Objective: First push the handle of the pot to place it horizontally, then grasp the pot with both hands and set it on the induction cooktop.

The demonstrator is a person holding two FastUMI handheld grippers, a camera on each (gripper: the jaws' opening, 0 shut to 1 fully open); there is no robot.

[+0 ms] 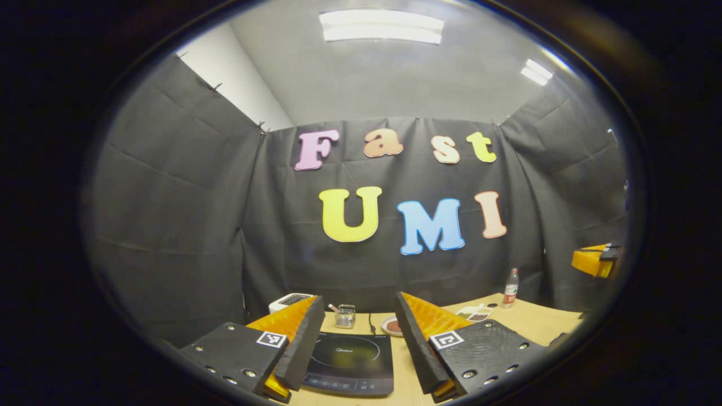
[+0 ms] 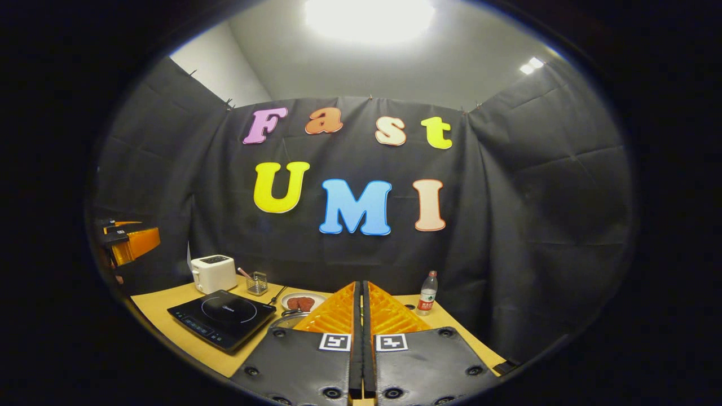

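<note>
Two claws: left claw (image 1: 354,344) apart above induction cooktop (image 1: 350,361); right claw (image 2: 361,316) together, pot (image 2: 289,319) just beside.

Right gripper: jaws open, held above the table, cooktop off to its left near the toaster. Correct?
Not quite. In the right gripper view the right gripper is shut, its jaws pressed together on nothing. The rest holds: the cooktop lies to its left near the toaster.

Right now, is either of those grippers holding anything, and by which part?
No, nothing is held. The left gripper is open above the cooktop, with nothing between its fingers. The right gripper is shut, finger against finger, empty.
</note>
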